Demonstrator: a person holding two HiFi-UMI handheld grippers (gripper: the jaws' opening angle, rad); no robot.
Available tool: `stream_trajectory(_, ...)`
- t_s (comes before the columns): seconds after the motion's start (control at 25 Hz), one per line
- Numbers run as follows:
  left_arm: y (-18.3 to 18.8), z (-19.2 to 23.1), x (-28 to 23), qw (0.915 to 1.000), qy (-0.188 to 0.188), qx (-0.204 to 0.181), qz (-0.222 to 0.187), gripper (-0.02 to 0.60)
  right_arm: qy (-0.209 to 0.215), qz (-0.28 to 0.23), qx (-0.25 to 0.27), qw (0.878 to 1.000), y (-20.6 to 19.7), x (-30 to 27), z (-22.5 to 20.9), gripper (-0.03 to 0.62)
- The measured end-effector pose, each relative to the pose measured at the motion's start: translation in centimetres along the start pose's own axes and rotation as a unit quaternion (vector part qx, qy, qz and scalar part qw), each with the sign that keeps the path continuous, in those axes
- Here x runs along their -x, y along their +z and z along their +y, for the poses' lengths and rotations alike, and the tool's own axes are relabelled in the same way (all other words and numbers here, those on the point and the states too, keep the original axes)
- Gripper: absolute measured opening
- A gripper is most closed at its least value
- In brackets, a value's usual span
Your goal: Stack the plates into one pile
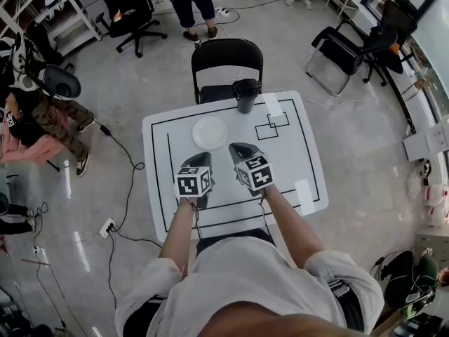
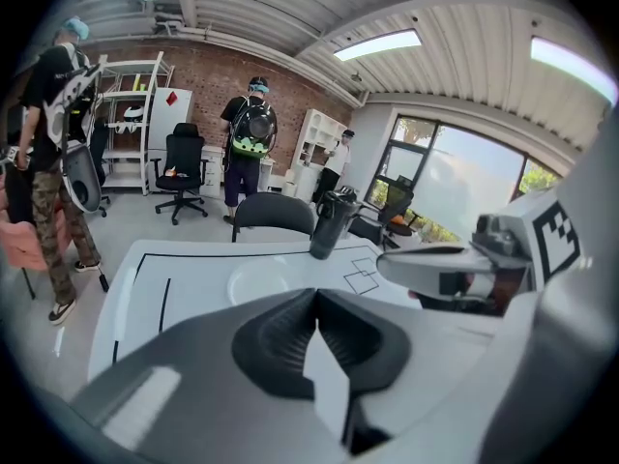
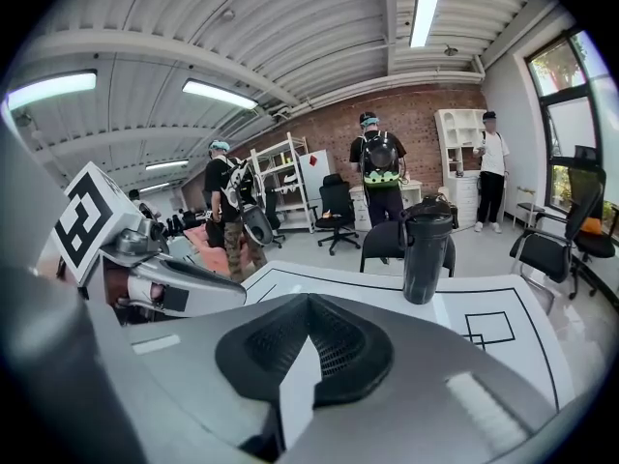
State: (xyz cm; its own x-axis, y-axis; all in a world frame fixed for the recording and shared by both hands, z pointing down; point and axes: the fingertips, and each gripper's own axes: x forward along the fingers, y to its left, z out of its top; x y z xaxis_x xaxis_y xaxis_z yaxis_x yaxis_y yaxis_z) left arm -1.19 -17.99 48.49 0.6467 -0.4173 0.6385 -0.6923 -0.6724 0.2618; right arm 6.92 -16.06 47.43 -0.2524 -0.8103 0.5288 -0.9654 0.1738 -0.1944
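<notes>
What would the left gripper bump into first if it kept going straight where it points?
Probably the white plate: the left gripper, shut and empty, tilts down toward it. Depth is unclear, so it might touch the table just short of the plate first.

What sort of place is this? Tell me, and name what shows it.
Likely an open office or lab workspace: a brick wall, white shelving, rolling office chairs, and a white table marked with black lines.

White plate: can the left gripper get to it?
Probably yes. The plate lies just ahead of the left gripper, with only bare table between them; the black bottle stands farther back. Its jaws are shut, though.
</notes>
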Motion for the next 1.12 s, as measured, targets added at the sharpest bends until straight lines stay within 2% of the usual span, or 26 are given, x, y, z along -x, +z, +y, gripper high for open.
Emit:
stream_trajectory(0.24, 2.2, 3.1, -2.8, 0.9999, -0.007, 0.010, 0.006, 0.003, -0.018, 0.009, -0.014, 1.000, 1.0, -3.6, -0.8, 0.000)
stream_trajectory(0.64, 2.5, 8.7, -8.5, 0.9995, -0.004, 0.006, 0.032, 0.003, -0.050, 0.039, -0.034, 0.997, 0.0, -10.6, -2.1, 0.002)
stream_trajectory(0.84, 2.0, 10.6, -12.2, 0.9981, -0.006, 0.007, 0.062, 0.003, -0.065, 0.061, -0.044, 0.995, -1.4, -13.0, -3.6, 0.002)
stream_trajectory(1.12, 1.5, 13.1, -14.7, 0.9972, 0.009, 0.010, 0.074, 0.003, -0.078, 0.077, -0.044, 0.993, -2.0, -15.7, -5.6, 0.002)
